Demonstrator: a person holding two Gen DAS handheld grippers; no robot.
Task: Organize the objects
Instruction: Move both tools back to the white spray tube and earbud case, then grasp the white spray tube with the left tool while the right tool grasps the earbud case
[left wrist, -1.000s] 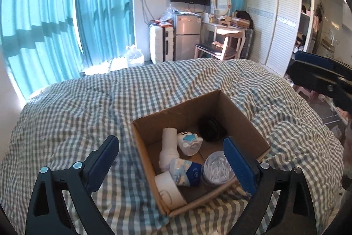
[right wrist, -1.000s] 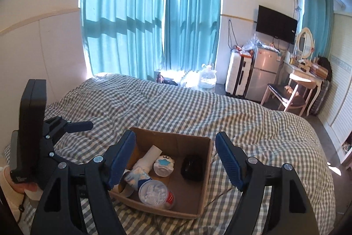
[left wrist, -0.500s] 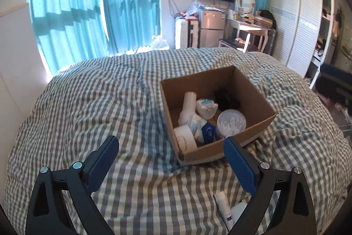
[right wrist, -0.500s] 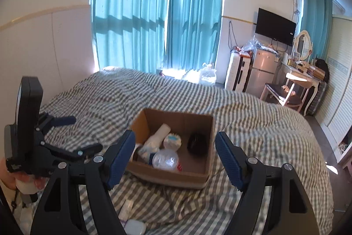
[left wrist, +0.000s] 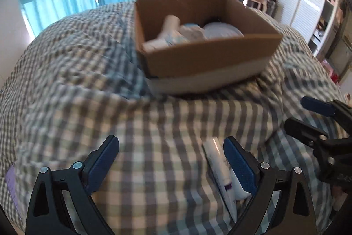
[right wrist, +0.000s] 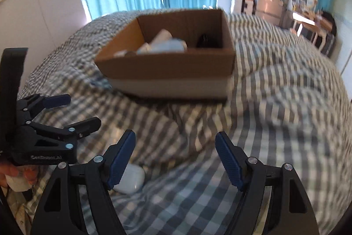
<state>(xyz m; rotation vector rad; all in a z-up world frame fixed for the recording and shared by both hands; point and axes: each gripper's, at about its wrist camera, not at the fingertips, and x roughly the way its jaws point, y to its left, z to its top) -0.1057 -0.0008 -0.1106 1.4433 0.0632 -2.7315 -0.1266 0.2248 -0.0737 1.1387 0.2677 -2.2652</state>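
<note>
Both of your tongs stand wide with nothing between them: the left tongs (left wrist: 171, 161) low over the checked bed cover (left wrist: 92, 72), the right tongs (right wrist: 175, 158) beside them. A white tube (left wrist: 220, 166) lies on the cover just inside the left tongs' right finger. A white earbud case (right wrist: 132, 178) lies touching the right tongs' left finger. Farther off, the cardboard box (right wrist: 171, 67) sits on the bed, holding several white containers and something dark.
</note>
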